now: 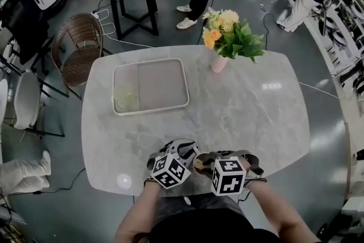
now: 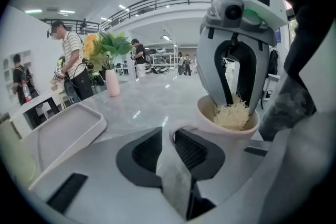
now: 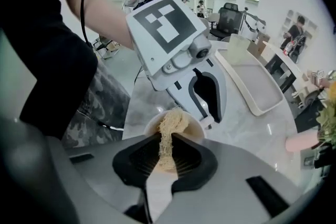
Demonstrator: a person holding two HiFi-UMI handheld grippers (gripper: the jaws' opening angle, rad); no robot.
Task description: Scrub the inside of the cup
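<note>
A pale cup [image 1: 200, 163] stands near the table's front edge, between my two grippers. My left gripper [image 1: 190, 153] is shut on the cup's rim; in the left gripper view its jaws [image 2: 171, 139] pinch the edge of the cup [image 2: 208, 121]. My right gripper [image 1: 208, 164] points steeply down into the cup, shut on a straw-coloured fibrous scrubber [image 3: 168, 131]. In the right gripper view the scrubber hangs from that gripper [image 3: 167, 150] into the cup [image 3: 195, 124], with the left gripper [image 3: 211, 119] on the far rim. The scrubber [image 2: 231, 115] fills the cup's mouth, under the right gripper [image 2: 239, 105].
A white tray [image 1: 149, 110] lies on the marble table [image 1: 250, 116] at the back left, with a pale green thing [image 1: 126, 101] in its corner. A pink vase of flowers [image 1: 219, 62] stands at the back centre. Chairs and people are beyond the table.
</note>
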